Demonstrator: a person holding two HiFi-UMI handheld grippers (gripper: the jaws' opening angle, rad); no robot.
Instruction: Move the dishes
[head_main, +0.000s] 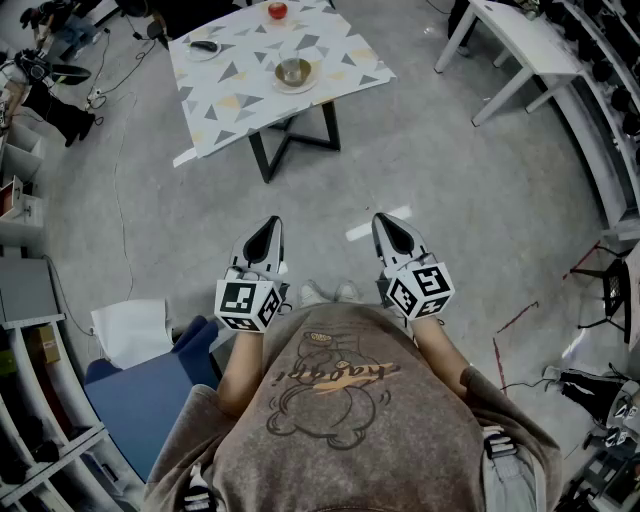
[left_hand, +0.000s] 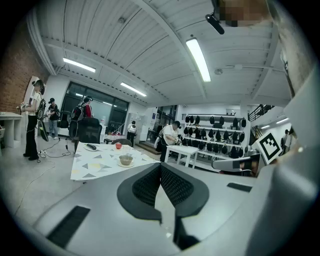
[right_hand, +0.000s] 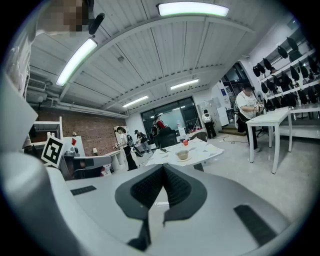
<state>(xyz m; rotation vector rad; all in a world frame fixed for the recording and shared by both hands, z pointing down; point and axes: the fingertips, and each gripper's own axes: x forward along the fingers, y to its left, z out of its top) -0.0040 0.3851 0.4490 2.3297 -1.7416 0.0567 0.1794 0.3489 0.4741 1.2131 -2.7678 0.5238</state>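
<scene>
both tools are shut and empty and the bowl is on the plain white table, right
Not quite. The head view shows the bowl on the triangle-patterned table, not the plain white table off to the right. The rest holds: the left tool and right tool are both shut and empty.

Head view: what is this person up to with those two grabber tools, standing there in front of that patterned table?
A person stands back from the patterned table, holding the left gripper and the right gripper out in front. Both sets of jaws are shut with nothing between them. On the table sit a bowl on a saucer, a red object and a small plate with something dark on it. No dish is touched yet.
</scene>
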